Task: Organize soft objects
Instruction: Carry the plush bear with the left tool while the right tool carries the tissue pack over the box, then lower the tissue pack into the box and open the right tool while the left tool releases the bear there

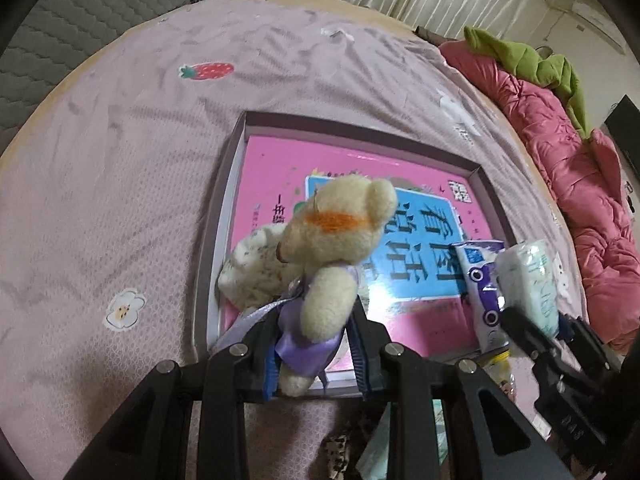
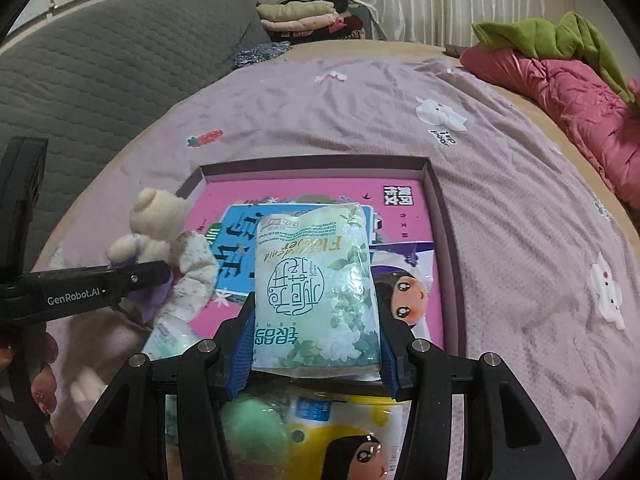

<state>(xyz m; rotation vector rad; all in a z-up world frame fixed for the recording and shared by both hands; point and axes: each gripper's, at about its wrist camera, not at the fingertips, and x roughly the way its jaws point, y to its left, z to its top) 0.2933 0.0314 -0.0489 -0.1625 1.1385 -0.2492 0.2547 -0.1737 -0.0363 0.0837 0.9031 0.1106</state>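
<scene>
Bear [image 1: 336, 240] in tongs [image 1: 316, 344] (left)

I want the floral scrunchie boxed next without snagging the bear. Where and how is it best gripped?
Grip the scrunchie on its puffy outer loop, the part toward the pink book, coming from above. Its ruffled fabric is bunched and soft there, so the jaws can likely pinch across one fold. Its other side presses against the teddy bear held in the left gripper.

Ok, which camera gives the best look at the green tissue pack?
The right wrist view: the tissue pack fills the centre, printed face up, clamped by the right gripper. The left wrist view shows it only side-on at the right edge, with the label unreadable.
</scene>
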